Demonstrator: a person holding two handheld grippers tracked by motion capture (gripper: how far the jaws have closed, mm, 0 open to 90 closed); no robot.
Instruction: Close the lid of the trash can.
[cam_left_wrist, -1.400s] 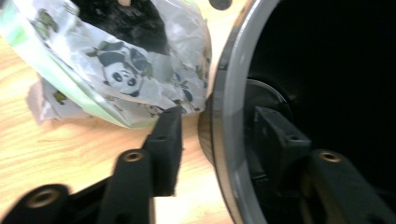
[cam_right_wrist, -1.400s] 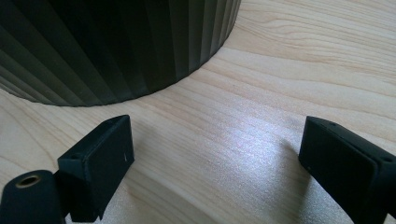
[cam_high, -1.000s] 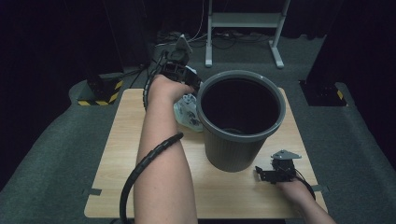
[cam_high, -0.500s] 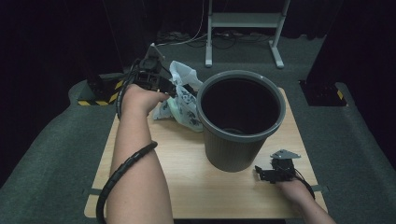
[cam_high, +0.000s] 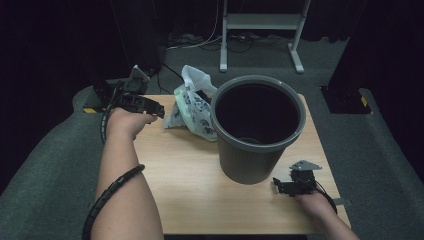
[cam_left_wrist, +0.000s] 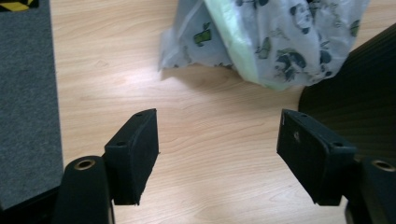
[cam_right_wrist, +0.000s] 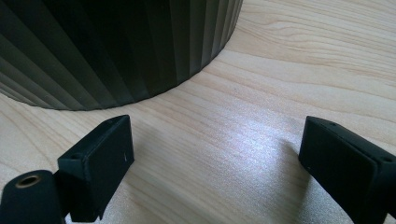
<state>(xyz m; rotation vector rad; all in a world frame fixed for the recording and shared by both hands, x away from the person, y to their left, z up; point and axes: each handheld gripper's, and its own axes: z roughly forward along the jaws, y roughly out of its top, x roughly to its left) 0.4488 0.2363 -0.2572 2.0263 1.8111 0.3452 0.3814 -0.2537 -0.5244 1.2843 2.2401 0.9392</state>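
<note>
Wooden table (cam_high: 190, 180): right gripper (cam_high: 287, 186) near front edge, jaws apart and empty, just beside bin (cam_high: 257, 127); bare wood left of it. Bag (cam_high: 192, 107) lies at far edge, touching bin. Left gripper (cam_high: 150, 107) has drawn leftward off bag, jaws just opening, empty.

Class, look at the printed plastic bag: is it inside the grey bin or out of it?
Out. The plastic bag lies crumpled on the table, against the outer wall of the bin; the open left gripper is clear of it.

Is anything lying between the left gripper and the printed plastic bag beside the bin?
Nothing visible does. Bare table lies between the open left gripper and the plastic bag, which leans against the bin.
</note>
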